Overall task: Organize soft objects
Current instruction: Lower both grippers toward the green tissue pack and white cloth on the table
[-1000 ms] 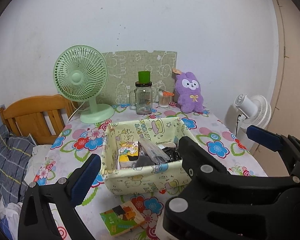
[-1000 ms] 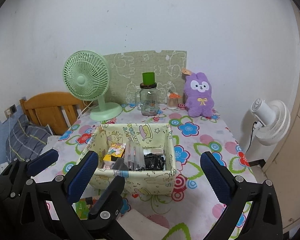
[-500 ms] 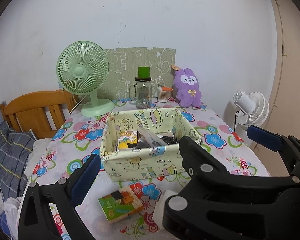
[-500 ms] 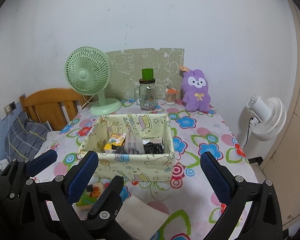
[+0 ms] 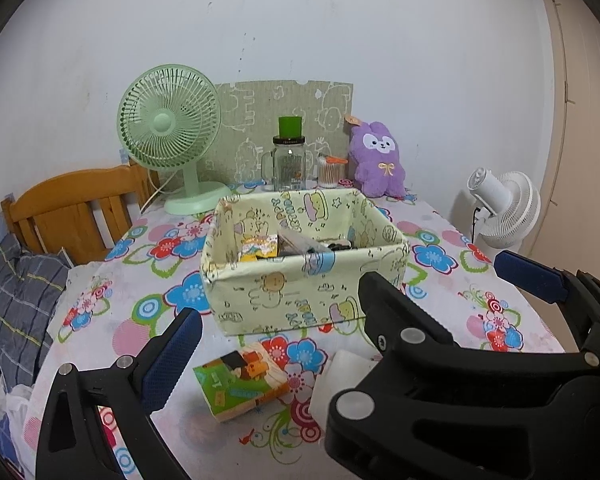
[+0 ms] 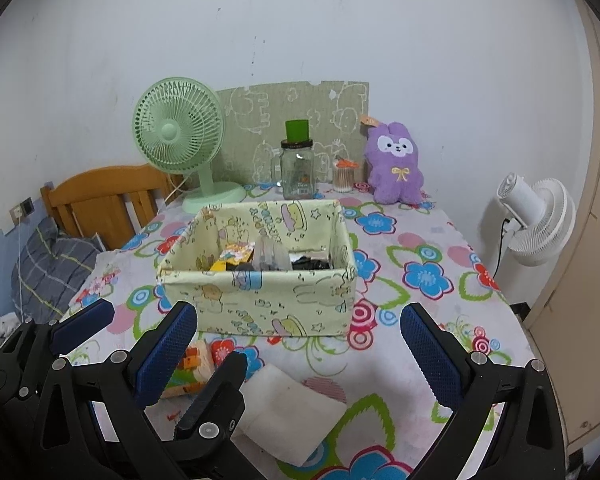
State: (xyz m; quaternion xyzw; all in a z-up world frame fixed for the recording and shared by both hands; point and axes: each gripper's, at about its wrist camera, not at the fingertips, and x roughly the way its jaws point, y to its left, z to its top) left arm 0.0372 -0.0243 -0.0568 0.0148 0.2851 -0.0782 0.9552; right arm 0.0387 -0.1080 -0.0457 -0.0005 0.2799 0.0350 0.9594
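1. Left gripper (image 5: 340,304) open wide, empty, above the table's near edge.
2. Right gripper (image 6: 300,344) also spread, empty, just beside it.
3. Tissue pack (image 5: 242,380) and white cloth (image 6: 292,412) lie flat on the floral table (image 6: 428,304) in front of the fabric box (image 6: 260,300) (apart from its front wall).
4. Bare tabletop to the box's right, up to the table edge.
5. Purple plush (image 6: 396,164) stands at the far edge, against the wall.
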